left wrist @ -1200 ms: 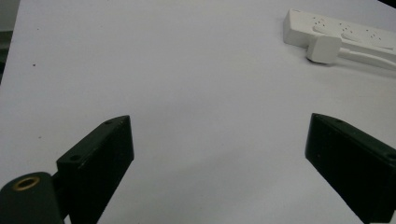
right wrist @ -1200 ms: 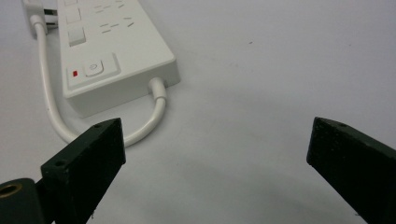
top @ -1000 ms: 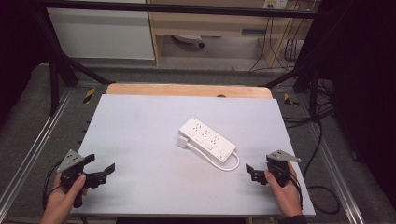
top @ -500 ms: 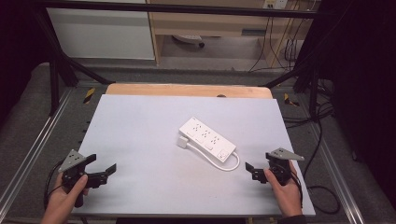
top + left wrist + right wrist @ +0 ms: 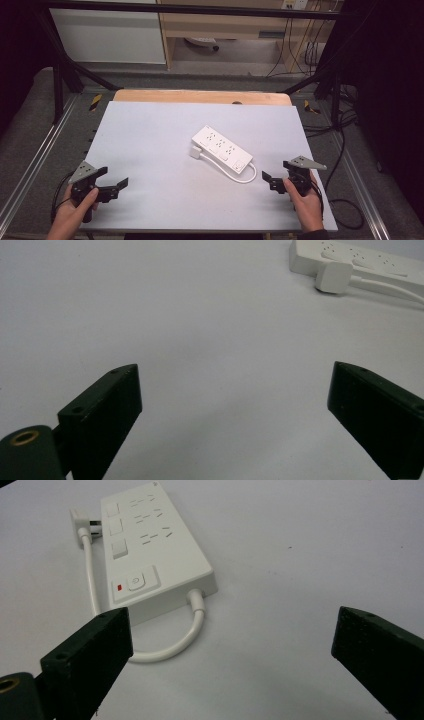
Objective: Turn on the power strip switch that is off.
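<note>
Both grippers, left [image 5: 114, 187] and right [image 5: 270, 180], are being held with fingers apart, gripping nothing. If lifted, the power strip [image 5: 222, 150] is perhaps being tugged off the tabletop [image 5: 150, 130] by its looped cord [image 5: 175, 647], apparently plugged into itself.

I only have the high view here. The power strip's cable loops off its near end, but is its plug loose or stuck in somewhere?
Observer: The right gripper view shows the plug lying beside the power strip, by its far end, prongs toward its side, not in a socket.
Operator: Is the switch lit?
Observer: In that view a small red mark sits beside the round switch; I cannot tell if it glows.
Operator: Are my jaws open enough?
Observer: Both are wide open: the left gripper over bare table, the right gripper facing the strip's cable end.
</note>
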The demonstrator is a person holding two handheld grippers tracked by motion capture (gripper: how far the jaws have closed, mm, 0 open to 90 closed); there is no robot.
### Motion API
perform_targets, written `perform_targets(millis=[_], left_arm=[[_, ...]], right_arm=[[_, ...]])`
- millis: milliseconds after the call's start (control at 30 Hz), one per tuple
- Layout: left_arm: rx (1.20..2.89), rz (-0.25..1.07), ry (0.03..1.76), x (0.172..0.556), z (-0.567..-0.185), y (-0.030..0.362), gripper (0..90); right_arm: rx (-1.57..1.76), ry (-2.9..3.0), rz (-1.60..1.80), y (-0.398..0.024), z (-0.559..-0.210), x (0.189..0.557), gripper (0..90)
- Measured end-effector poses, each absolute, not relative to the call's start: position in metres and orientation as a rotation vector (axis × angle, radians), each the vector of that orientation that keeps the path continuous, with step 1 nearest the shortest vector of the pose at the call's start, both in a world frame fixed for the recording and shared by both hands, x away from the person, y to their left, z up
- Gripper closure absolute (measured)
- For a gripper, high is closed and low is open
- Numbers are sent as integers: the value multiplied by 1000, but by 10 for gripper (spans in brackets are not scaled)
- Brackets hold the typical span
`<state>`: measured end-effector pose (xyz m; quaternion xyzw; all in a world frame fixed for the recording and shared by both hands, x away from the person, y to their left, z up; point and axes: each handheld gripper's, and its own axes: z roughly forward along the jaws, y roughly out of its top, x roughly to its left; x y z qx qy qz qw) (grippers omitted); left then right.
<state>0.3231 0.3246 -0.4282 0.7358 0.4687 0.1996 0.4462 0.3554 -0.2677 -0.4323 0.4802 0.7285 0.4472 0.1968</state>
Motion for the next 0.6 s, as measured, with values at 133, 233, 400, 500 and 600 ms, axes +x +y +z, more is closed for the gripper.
perform_targets(millis=[133, 233, 400, 500, 600], left_arm=[[1827, 487, 1165, 324, -429, 324, 74], [1831, 479, 1167, 325, -430, 324, 74], [1821, 481, 1174, 324, -431, 325, 74], [1822, 481, 1174, 324, -431, 325, 74], [1823, 479, 1173, 324, -431, 325, 74]], right_arm=[[1330, 2030, 1276, -265, -428, 359, 30], [1307, 2028, 1296, -261, -420, 363, 29], [1270, 2038, 1315, -257, -411, 367, 29], [1263, 2039, 1331, -254, -406, 370, 27], [1267, 2029, 1352, -252, -402, 371, 25]])
